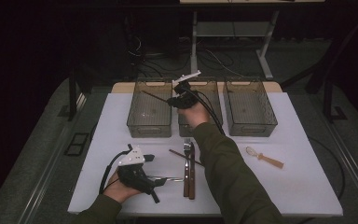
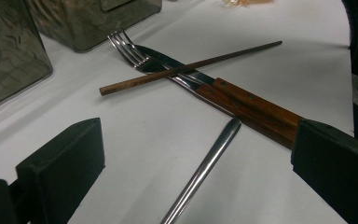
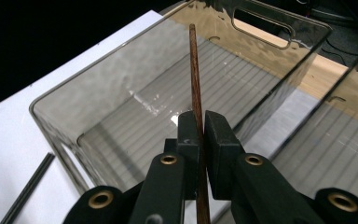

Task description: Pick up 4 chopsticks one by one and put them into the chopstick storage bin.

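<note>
A brown chopstick [image 3: 195, 79] is clamped btwn the closed jaws of the right gripper [image 1: 177, 100] over the left bin [image 1: 149, 108] at 12 o'clock on the worktop [image 1: 303, 182], w/ a second chopstick [image 2: 186, 68] laid across fork [image 2: 129, 50] & knife [image 2: 242, 100] at 6 o'clock, where the left gripper [image 1: 154, 179] is held wide open, nothing gripped, a metal rod [image 2: 204, 170] lying btwn its jaws.

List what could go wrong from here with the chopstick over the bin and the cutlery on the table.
1. The right tongs pinch the wooden chopstick near one end, so it may tip and land across the left bin's rim instead of inside.
2. The second chopstick lies across the fork and knife; lifting any of them could drag the others.
</note>
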